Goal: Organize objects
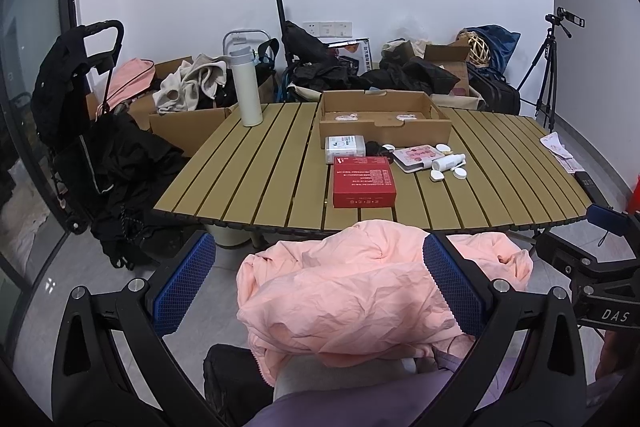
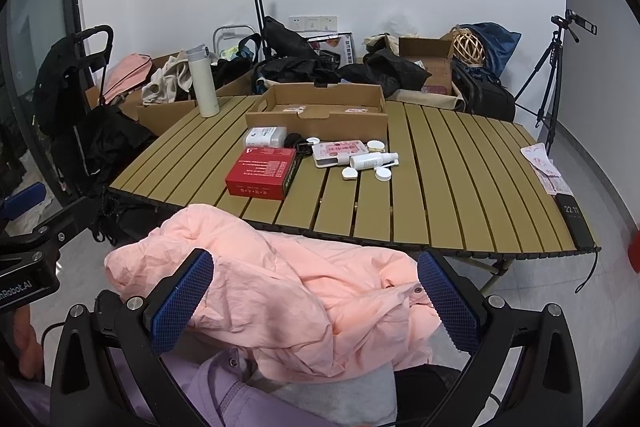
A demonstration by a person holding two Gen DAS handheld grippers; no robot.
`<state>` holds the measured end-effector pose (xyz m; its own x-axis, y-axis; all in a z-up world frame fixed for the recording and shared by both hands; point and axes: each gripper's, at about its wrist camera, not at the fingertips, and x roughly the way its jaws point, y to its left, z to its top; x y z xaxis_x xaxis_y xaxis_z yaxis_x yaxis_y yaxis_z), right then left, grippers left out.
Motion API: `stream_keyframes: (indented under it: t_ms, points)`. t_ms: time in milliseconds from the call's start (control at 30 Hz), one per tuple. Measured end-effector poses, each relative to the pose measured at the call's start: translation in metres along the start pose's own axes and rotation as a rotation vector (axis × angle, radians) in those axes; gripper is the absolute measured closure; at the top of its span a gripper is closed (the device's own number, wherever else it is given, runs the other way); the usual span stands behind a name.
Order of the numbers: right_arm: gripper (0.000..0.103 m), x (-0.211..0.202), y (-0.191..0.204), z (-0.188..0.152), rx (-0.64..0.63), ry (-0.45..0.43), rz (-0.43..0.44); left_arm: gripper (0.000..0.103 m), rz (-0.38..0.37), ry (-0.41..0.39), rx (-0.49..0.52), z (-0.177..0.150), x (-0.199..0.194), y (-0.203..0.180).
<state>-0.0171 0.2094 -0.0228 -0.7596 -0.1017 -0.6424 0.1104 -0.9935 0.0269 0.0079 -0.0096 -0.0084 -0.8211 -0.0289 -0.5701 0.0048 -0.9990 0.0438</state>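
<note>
On the slatted table [image 1: 248, 167] [image 2: 460, 179] lie a red box [image 1: 363, 181] [image 2: 262, 173], a white packet [image 1: 345, 144] [image 2: 265, 136], a pink flat case [image 1: 416, 155] [image 2: 338, 150], a small white bottle [image 1: 448, 161] [image 2: 372, 159] and several white caps [image 1: 437, 175] [image 2: 349, 173]. An open cardboard tray [image 1: 384, 121] [image 2: 320, 111] stands behind them. My left gripper [image 1: 320, 283] and right gripper [image 2: 316, 303] are both open and empty, held low in front of the table over a pink jacket [image 1: 360, 299] [image 2: 280, 291] on a lap.
A white thermos [image 1: 247, 85] [image 2: 202, 81] stands at the table's far left. A phone [image 2: 576, 219] and pink paper packets [image 2: 544, 167] lie at the right edge. Boxes, clothes, carts and a tripod [image 1: 546, 67] crowd the floor behind.
</note>
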Motion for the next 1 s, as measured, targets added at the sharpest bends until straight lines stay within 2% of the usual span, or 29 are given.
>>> stream_keyframes:
  t_ms: [300,467,667,800,900,1000]
  points:
    - [0.000,0.000,-0.003,-0.001,0.010,0.001,0.007,0.000,0.002,0.003,0.000,-0.001,0.001,0.000]
    - [0.000,-0.002,-0.008,-0.004,0.044,-0.012,0.053,0.000,0.009,0.004,0.004,-0.002,0.003,-0.001]
    - [0.000,0.004,-0.010,-0.007,0.055,0.015,0.114,0.000,0.028,-0.014,0.020,-0.005,0.005,-0.003]
    - [0.000,0.009,-0.004,-0.010,0.024,0.005,0.095,0.000,0.023,-0.004,0.038,-0.007,0.010,-0.007]
    - [0.003,0.014,-0.001,-0.013,-0.004,0.004,0.081,0.000,0.001,0.015,0.051,-0.011,0.017,-0.010]
    - [0.005,0.023,-0.001,-0.018,-0.006,0.009,0.109,0.000,-0.088,0.047,0.055,-0.023,0.026,-0.015]
